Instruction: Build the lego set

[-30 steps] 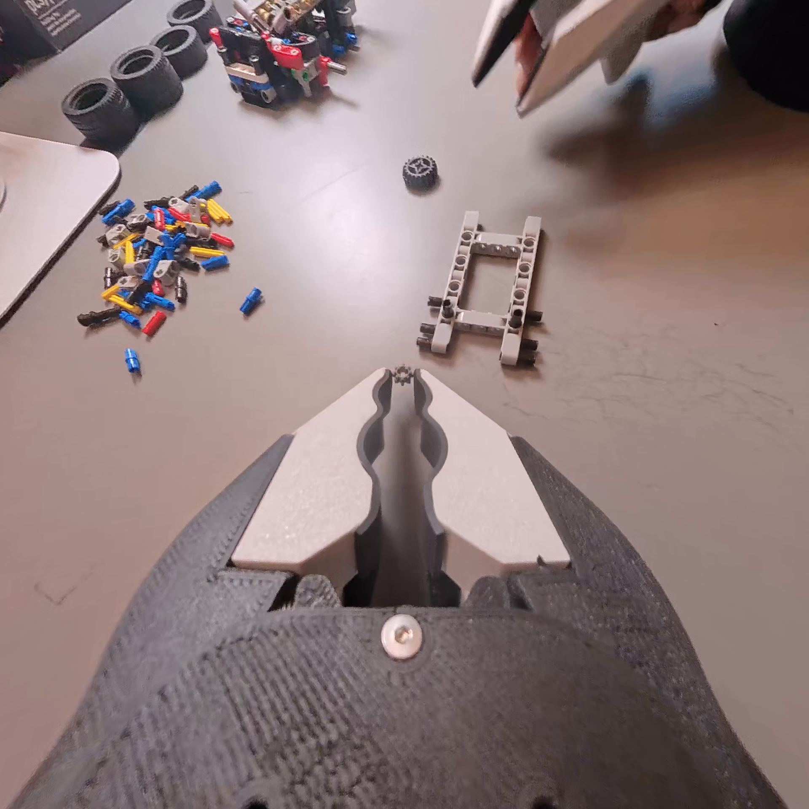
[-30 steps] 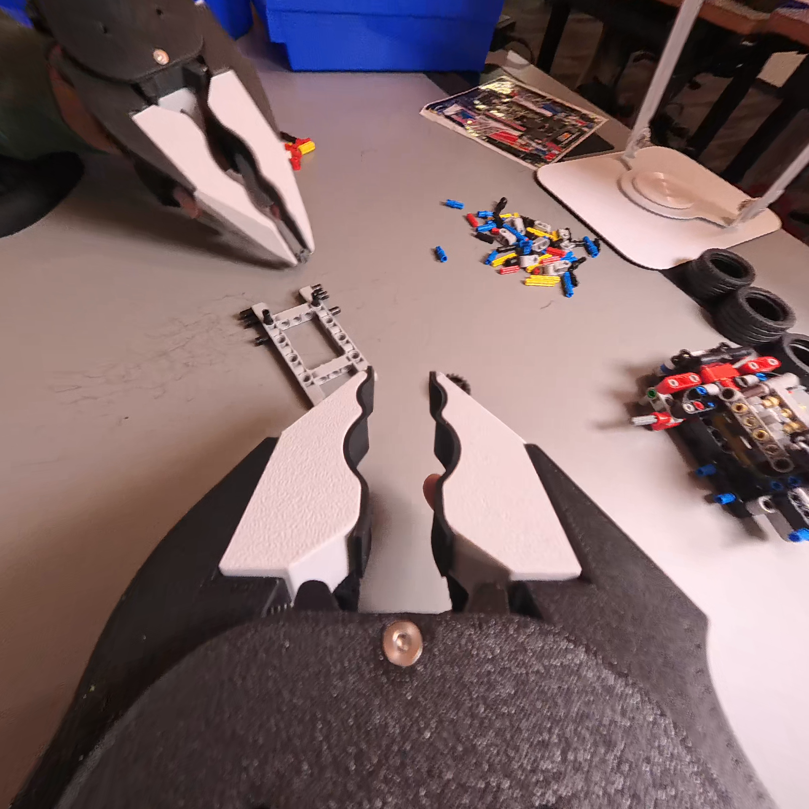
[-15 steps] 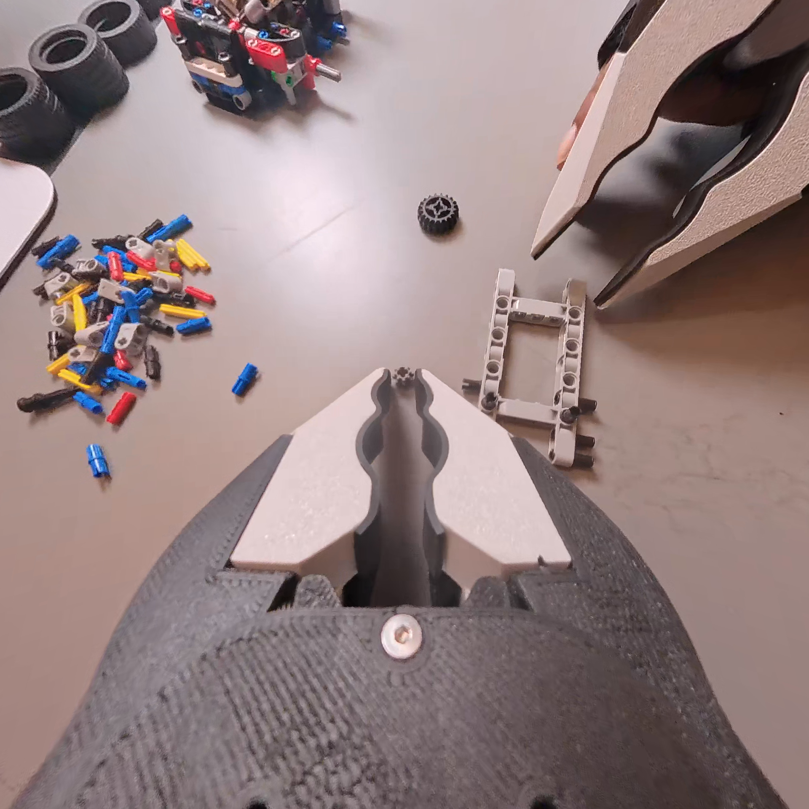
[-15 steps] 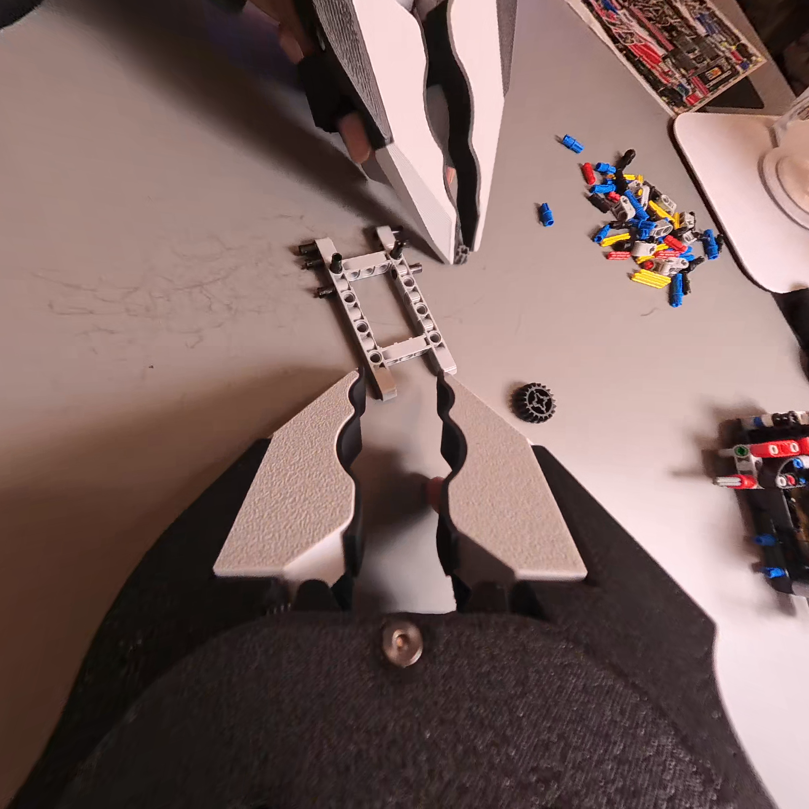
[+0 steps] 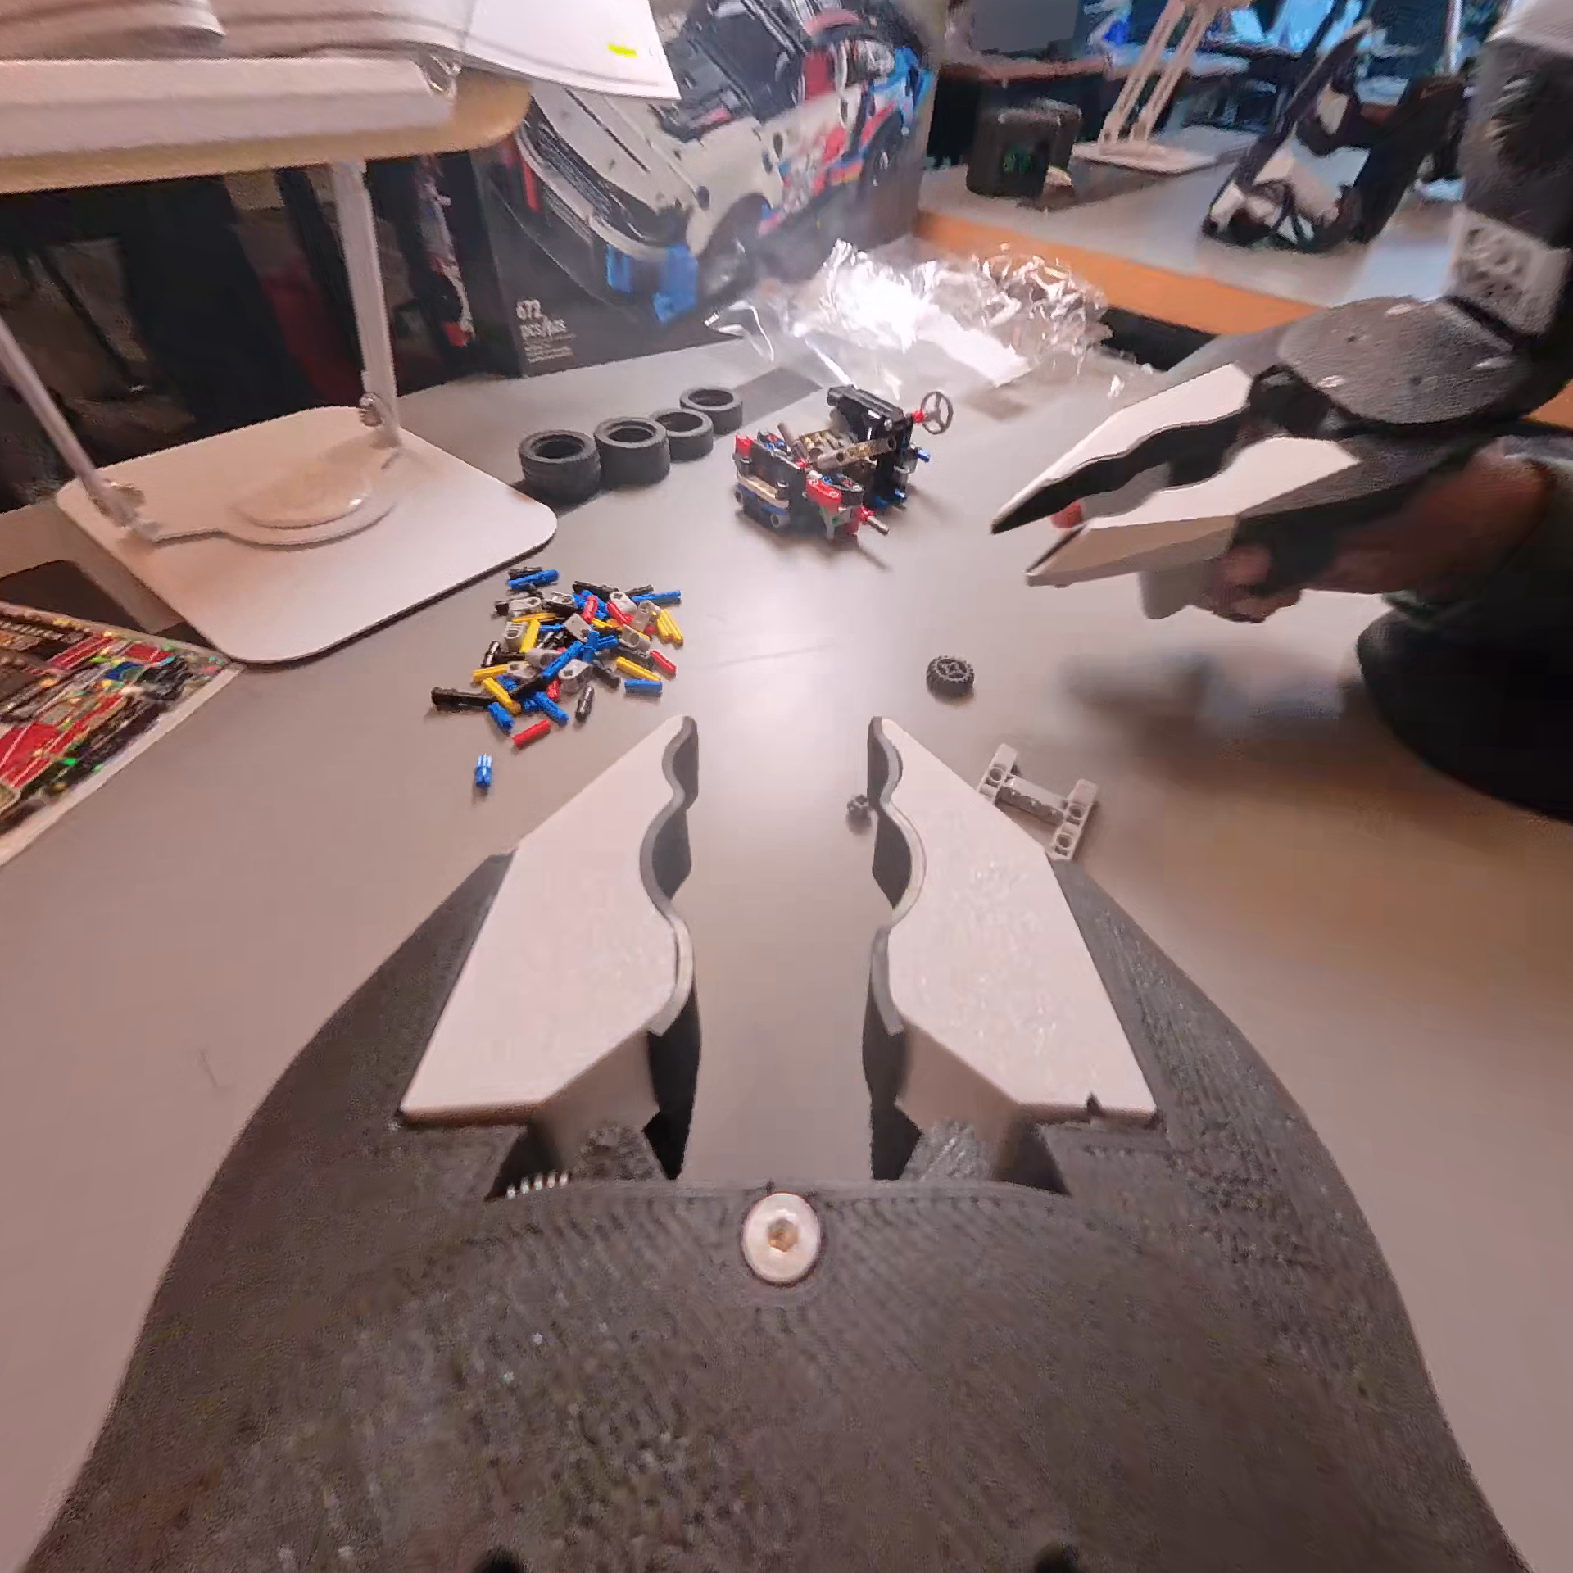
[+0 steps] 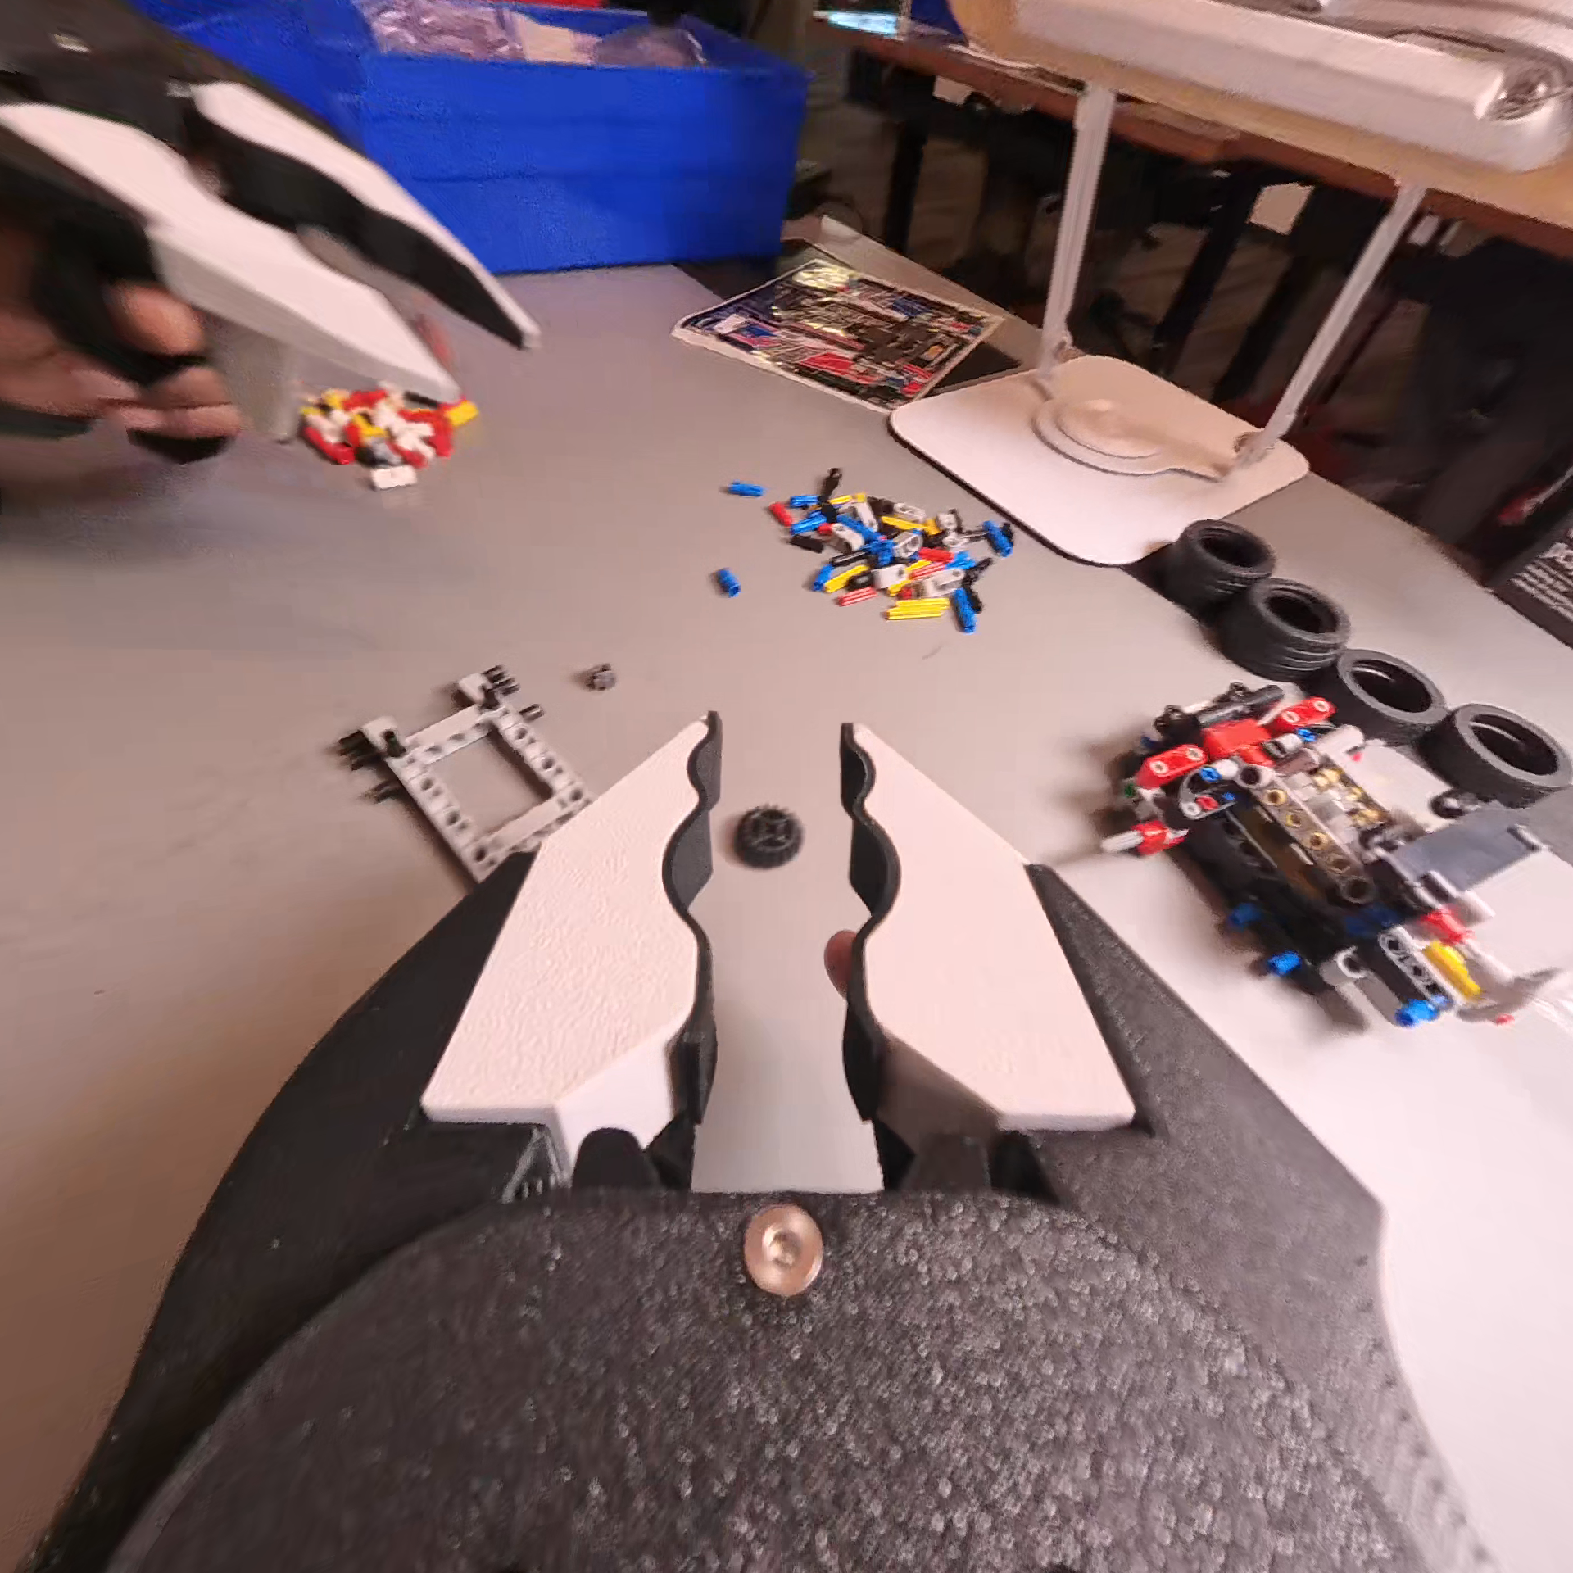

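The left gripper hangs over the grey table with its pale, wavy-edged fingers spread wide and nothing between them. A tiny dark gear lies just beside its right fingertip, and the grey studded frame pokes out just past that finger. The right gripper is parted too, with a black toothed gear on the table between its fingers. Ahead to its left lies the frame, to its right the knobbly half-built chassis and ribbed rubber tyres. Farther out sit a heap of bright pins and a glossy sticker sheet. The printed box carries writing.
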`<state>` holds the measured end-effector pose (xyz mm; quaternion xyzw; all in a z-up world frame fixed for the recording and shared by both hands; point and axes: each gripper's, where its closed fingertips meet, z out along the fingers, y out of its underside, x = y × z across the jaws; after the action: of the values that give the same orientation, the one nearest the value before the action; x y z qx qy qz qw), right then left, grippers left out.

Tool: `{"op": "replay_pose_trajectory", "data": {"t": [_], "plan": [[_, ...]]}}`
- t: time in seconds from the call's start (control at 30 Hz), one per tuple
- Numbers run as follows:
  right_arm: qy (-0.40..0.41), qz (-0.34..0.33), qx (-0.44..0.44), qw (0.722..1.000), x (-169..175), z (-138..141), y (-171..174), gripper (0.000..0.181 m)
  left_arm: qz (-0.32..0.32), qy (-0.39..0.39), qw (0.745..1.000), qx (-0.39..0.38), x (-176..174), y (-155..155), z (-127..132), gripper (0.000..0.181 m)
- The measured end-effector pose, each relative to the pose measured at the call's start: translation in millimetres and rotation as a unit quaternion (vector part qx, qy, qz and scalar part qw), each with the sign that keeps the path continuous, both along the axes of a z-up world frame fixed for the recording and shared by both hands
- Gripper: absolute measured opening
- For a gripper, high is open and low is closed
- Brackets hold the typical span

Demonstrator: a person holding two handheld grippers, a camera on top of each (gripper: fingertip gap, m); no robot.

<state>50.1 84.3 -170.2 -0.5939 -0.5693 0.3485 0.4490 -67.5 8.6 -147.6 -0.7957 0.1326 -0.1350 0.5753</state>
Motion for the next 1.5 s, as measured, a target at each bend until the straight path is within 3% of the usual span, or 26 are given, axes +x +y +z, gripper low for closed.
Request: {"op": "replay_pose_trajectory", "data": {"t": [0.13, 0.3, 0.47, 0.73, 0.97, 1.5], "plan": [[-0.036, 0.004, -0.002, 0.999, -28, -6, 23, 0.027, 0.028, -0.01, 0.999, 0.021, -1, -27, 2, 0.038], [-0.145, 0.023, 0.006, 0.989, -81, -39, 54, 0.034, 0.041, 0.022, 0.999, 0.026, -2, -47, -3, 0.038], [-0.213, 0.046, 0.013, 0.976, -106, -58, 71, 0.034, 0.043, 0.046, 0.998, 0.013, 0, -66, -19, 0.036], [-0.267, 0.074, -0.007, 0.961, -114, -65, 74, 0.029, 0.03, 0.025, 0.999, 0.011, -1, -63, -18, 0.035], [-0.285, 0.087, -0.035, 0.954, -117, -66, 71, 0.024, 0.035, 0.064, 0.997, -0.009, 7, -64, -27, 0.035], [-0.239, 0.074, -0.045, 0.967, -104, -56, 68, 0.022, 0.021, 0.068, 0.997, -0.031, 15, -64, -37, 0.036]]}}
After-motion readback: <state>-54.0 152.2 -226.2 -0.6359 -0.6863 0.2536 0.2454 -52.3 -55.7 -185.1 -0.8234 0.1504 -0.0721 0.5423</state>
